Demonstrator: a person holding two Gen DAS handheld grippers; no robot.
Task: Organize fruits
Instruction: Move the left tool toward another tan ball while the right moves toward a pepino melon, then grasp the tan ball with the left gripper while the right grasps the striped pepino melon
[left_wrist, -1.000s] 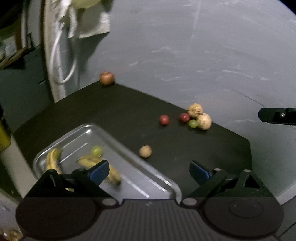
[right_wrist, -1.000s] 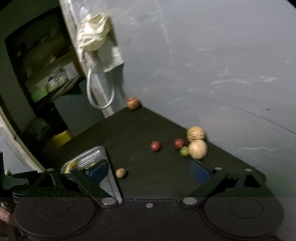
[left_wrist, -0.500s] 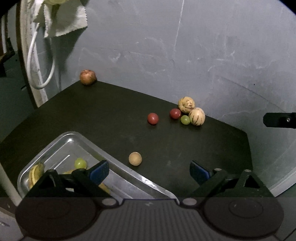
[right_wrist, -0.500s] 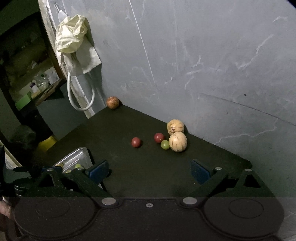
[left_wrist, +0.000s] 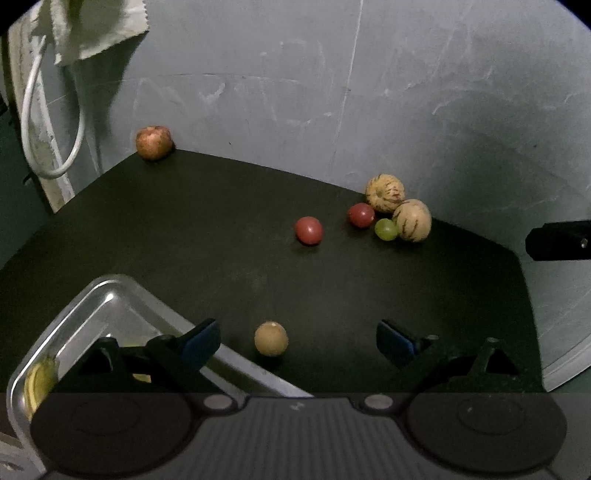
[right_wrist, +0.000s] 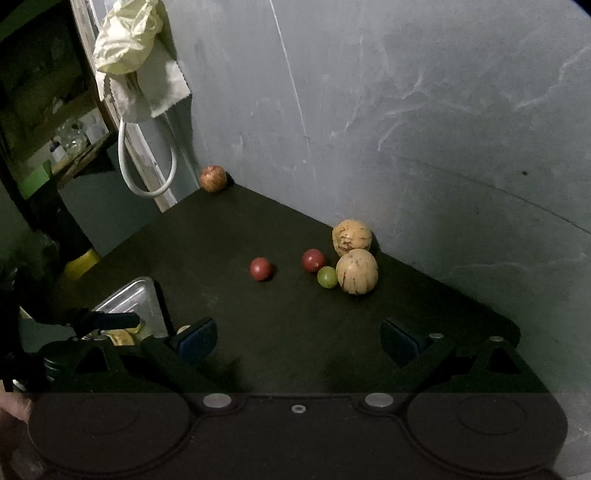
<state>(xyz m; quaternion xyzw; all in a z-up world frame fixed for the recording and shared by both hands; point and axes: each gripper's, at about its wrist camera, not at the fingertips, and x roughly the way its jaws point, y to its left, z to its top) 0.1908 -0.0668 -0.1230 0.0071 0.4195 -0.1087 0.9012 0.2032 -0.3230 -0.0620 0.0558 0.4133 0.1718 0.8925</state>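
Note:
A small tan round fruit (left_wrist: 270, 338) lies on the black table (left_wrist: 221, 236) between the fingers of my left gripper (left_wrist: 299, 341), nearer the left pad. The jaws are closing and neither pad touches it. The metal tray (left_wrist: 110, 295) at lower left holds a banana (left_wrist: 37, 384). Farther back are two red fruits (left_wrist: 308, 230) (left_wrist: 361, 215), a green grape (left_wrist: 386, 229), two striped melons (left_wrist: 385, 193) (left_wrist: 412, 220) and an apple (left_wrist: 153, 142) in the corner. My right gripper (right_wrist: 298, 339) is open and holds nothing, short of the striped melon (right_wrist: 357, 271) and grape (right_wrist: 327, 277).
A grey wall (left_wrist: 369, 92) closes the table's back. A cloth (right_wrist: 125, 40) and a white cable loop (right_wrist: 144, 177) hang at the left corner. A yellow object (right_wrist: 79, 264) and shelves stand beyond the left edge. The table's right edge (left_wrist: 528, 314) drops off.
Both grippers came down and closer to the table. The tan fruit, ahead of my left fingers before, now lies between them. More of the tray has slid under the left gripper.

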